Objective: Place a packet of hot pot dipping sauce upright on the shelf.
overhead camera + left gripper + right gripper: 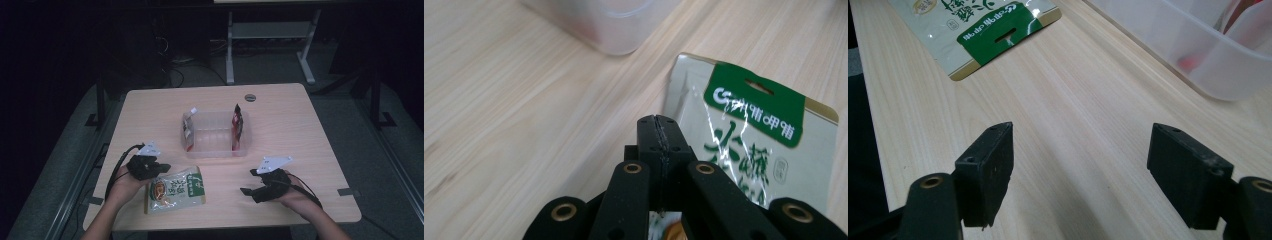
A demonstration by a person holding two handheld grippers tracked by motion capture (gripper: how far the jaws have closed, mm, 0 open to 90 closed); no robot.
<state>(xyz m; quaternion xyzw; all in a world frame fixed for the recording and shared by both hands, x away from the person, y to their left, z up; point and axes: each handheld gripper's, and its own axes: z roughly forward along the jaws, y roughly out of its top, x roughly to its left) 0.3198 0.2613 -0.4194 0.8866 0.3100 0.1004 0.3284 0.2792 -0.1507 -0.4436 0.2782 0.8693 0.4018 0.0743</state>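
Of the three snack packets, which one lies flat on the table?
The green-and-white packet beside the left gripper. The other two stand upright inside the clear tub, at its left and right ends.

A dim lab or test room, my work set up for recording.

I sit at a pale wood-grain laminate surface (pixel 300 130) with a round grey cable grommet (pixel 250 97) at its far edge. It stands on grey carpet floor (pixel 370 150), with the white metal legs of another desk (pixel 270 45) beyond and loose black cables (pixel 175 75) trailing in the dark behind.
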